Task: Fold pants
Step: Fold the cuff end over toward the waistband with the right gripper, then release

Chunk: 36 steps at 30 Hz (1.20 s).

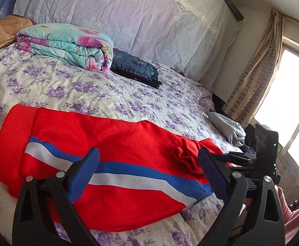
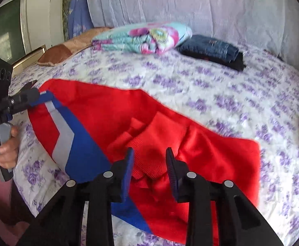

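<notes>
While the red pants [image 1: 116,164] lie lengthwise along the bed's [image 1: 129,100] near edge, both tongs, left [image 1: 149,170] and right [image 2: 149,164], are held open and empty.

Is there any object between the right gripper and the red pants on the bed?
No, nothing visible. The right gripper hangs directly over the red pants, jaws apart, only cloth beneath. The folded jeans and floral quilt lie far behind.

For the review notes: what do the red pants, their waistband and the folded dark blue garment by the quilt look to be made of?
Red pants: soft matte knit, probably fleece or jersey, going by the slack, rounded folds; blue and white stripes run along the leg. Waistband: ribbed knit with visible ridges, likely elastic. Folded dark blue garment: looks like denim, with a faded wash, stitched seams and a stiff stack.
</notes>
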Each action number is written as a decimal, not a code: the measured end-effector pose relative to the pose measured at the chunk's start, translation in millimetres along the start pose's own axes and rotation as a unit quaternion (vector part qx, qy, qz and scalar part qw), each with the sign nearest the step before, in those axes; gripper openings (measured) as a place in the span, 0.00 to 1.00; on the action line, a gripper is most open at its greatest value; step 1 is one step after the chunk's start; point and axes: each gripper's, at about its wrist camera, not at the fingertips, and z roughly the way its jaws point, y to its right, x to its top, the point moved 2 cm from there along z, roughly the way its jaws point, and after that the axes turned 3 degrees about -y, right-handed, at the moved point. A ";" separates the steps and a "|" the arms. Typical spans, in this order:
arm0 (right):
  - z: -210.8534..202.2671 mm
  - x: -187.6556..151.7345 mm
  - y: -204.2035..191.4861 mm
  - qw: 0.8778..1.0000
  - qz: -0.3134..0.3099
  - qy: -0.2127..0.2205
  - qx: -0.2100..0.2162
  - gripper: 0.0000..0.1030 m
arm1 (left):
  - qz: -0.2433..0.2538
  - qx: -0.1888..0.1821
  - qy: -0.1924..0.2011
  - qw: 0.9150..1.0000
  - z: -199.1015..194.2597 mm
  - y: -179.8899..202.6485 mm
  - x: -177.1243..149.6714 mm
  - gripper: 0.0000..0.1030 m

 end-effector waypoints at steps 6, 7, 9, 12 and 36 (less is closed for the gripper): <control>10.8 -5.7 -11.8 0.999 -0.038 0.000 -0.015 0.54 | -0.001 0.002 0.000 1.000 0.4 0.4 -0.2 0.91; 12.9 -7.0 -15.9 0.998 -0.052 0.000 -0.029 0.54 | 0.000 0.002 -0.001 1.000 0.4 0.3 -0.1 0.91; 14.0 -7.4 -17.8 0.997 -0.059 0.003 -0.042 0.38 | -0.001 0.002 0.000 1.000 0.2 0.2 0.0 0.91; 6.0 -6.3 -12.8 0.998 -0.047 0.009 -0.035 0.20 | -0.002 0.002 -0.001 1.000 0.9 0.7 0.3 0.91; -58.8 -11.9 36.9 0.981 0.108 0.110 0.118 0.32 | 0.110 0.018 0.014 0.994 -4.4 74.0 8.5 0.91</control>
